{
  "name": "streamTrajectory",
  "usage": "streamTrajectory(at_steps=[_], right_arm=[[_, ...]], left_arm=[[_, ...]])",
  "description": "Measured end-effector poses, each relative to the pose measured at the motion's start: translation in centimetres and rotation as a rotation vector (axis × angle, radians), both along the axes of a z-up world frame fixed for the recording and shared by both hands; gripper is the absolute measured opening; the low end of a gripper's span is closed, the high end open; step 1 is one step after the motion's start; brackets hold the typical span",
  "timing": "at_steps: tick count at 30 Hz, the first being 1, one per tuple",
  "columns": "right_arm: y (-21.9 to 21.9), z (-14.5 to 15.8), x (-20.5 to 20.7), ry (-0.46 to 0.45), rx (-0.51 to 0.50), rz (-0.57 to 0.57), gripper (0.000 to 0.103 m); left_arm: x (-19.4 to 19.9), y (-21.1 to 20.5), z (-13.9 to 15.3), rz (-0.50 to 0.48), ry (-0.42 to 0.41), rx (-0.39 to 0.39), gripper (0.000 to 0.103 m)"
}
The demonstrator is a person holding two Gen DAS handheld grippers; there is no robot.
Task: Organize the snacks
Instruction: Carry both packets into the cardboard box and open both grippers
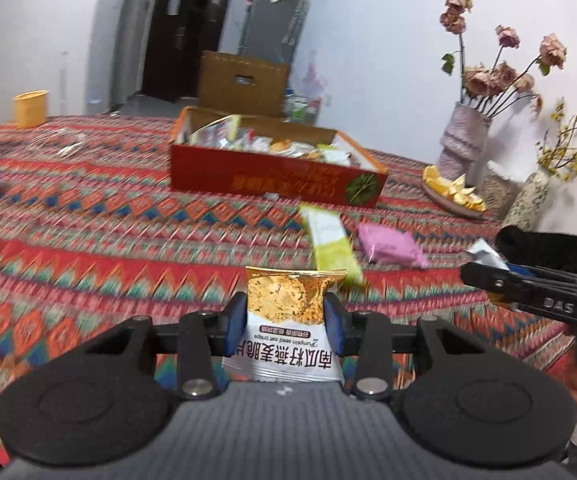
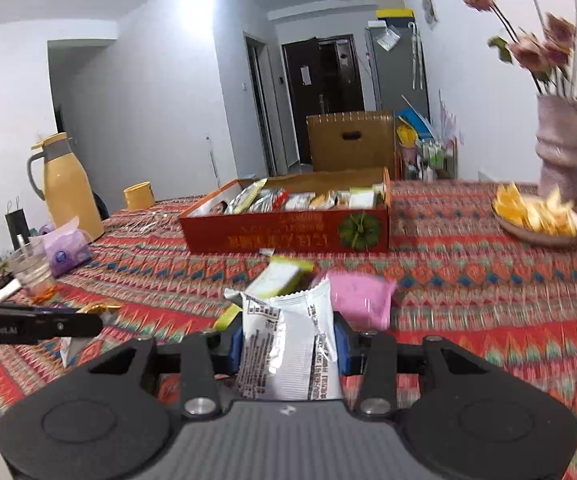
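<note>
left tool clamped on a pumpkin seed oat crisps packet, low centre of the left wrist view: white wrapper with black chinese lettering seen upside down, an orange-gold picture of crisps across the far end, and a gold crimped seam at the tip, blue pads pressing both sides. right tool shut on a white packet, low centre of the right wrist view: printed back side up, small black text and a barcode patch near the far left corner, wrapper wrinkled between the blue pads. beyond it, lying on the patterned table, a yellow-green and white packet and, just right of it, a pink packet. further up the frame, centre, a red cardboard box with a green pumpkin print on its right end, open on top and lined with a row of assorted wrapped snacks. right edge, a plate of orange slices beside a pale vase of dried roses. left side, a yellow thermos jug.
</note>
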State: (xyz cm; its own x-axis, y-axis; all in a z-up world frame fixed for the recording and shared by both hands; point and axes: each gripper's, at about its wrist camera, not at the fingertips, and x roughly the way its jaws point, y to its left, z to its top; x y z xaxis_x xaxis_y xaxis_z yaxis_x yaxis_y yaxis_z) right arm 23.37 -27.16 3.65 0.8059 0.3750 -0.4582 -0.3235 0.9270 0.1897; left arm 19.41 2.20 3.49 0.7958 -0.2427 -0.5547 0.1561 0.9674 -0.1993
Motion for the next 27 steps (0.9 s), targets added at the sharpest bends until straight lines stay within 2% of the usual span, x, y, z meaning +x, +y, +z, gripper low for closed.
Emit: streamTrajectory(at_steps=[6, 9, 14, 20, 27], right_arm=[[0.1, -2.2, -4.4, 0.058, -0.005, 0.007, 0.041], [0.3, -2.8, -5.4, 0.074, -0.004, 0.009, 0.041], [0.5, -2.5, -6.2, 0.051, 0.007, 0.013, 0.041], [0.1, -2.0, -5.4, 0.033, 0.004, -0.013, 0.041], [-0.8, 0.8, -1.0, -0.045, -0.008, -0.013, 0.041]], left_arm=[[-4.3, -0.4, -1.1, 0.125, 0.012, 0.037, 0.041], [-5.2, -0.5, -1.3, 0.147, 0.023, 0.032, 0.041], [-5.6, -0.8, -0.8, 0.150, 0.003, 0.044, 0.041], [-3.9, -1.4, -0.2, 0.142, -0.003, 0.055, 0.041], [0.7, -2.0, 2.0, 0.105, -0.066, 0.070, 0.041]])
